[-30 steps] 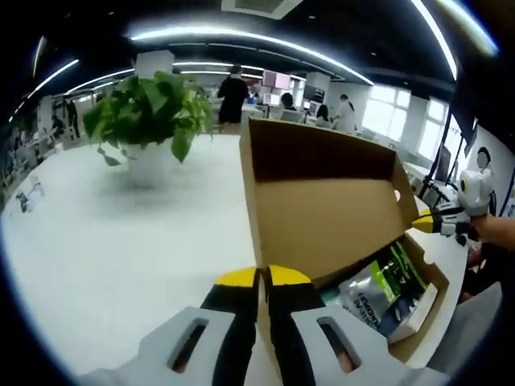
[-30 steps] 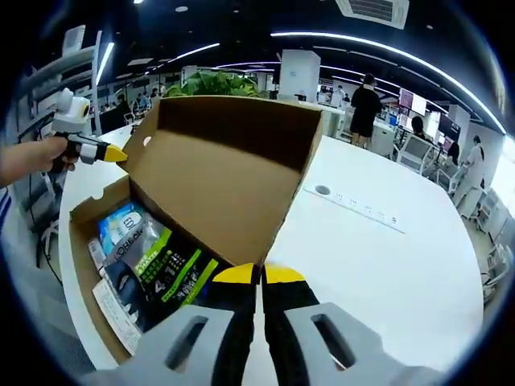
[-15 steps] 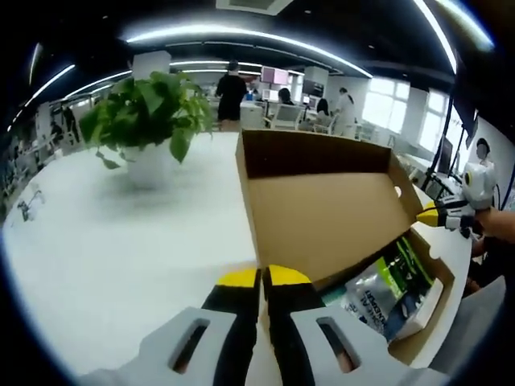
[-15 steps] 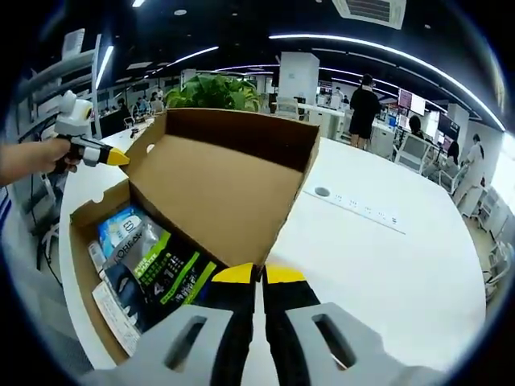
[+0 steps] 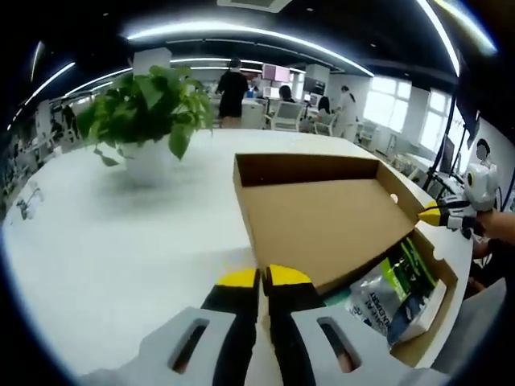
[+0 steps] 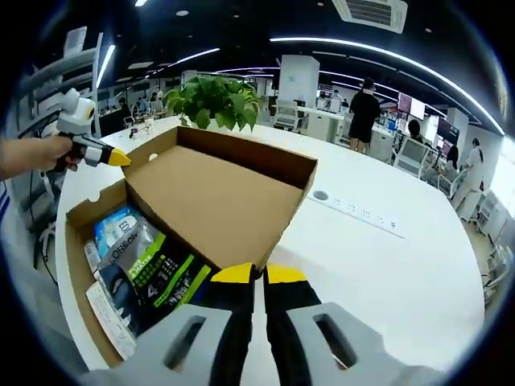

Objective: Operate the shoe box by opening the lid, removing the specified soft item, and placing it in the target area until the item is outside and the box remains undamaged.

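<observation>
The brown cardboard shoe box (image 5: 435, 320) (image 6: 77, 265) stands open on the white table. Its lid (image 5: 322, 217) (image 6: 209, 201) leans far back, inner face up. My left gripper (image 5: 263, 277) is shut on one front corner of the lid; it also appears at the left of the right gripper view (image 6: 111, 157), held by a hand. My right gripper (image 6: 259, 275) is shut on the other front corner, and it shows at the right of the left gripper view (image 5: 431, 215). Soft plastic packets (image 5: 394, 296) (image 6: 153, 265), green-black and blue, lie in the box.
A potted green plant (image 5: 149, 112) (image 6: 216, 100) stands on the white table (image 5: 121, 241) behind the lid. A socket strip (image 6: 358, 211) is set into the tabletop right of the box. People stand and sit at desks far behind.
The lid has swung down and back from nearly upright to a low tilt, both grippers staying on its corners. The plant now shows above the lid in the right gripper view.
</observation>
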Demonstrator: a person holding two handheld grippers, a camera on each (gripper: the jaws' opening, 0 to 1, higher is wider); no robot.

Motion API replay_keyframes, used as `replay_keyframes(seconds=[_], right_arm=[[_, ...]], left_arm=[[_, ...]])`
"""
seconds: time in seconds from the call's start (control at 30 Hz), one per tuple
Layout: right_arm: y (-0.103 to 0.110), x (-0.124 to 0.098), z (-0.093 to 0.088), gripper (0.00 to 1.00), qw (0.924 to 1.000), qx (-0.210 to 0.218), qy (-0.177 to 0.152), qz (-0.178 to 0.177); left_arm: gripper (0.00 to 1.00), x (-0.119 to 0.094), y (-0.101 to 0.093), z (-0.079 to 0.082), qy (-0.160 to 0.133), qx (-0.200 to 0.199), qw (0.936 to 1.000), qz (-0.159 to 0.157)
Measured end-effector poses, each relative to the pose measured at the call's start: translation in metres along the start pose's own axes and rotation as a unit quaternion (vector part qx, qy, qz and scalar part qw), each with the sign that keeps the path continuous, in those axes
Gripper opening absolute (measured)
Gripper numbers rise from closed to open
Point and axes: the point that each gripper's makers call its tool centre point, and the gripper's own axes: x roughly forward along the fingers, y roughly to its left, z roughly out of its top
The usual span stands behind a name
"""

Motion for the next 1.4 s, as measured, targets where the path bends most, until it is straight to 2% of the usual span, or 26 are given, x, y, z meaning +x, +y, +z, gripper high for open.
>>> replay_keyframes(seconds=[0.73, 1.4], right_arm=[[-0.004, 0.008, -0.001, 0.03, 1.0000, -0.001, 0.005, -0.002], [-0.005, 0.010, -0.003, 0.04, 0.9998, 0.018, 0.010, 0.002]], left_arm=[[0.01, 0.012, 0.003, -0.007, 0.015, 0.003, 0.9999, 0.001], [0.02, 0.014, 0.002, -0.010, 0.027, -0.008, 0.9996, -0.002]])
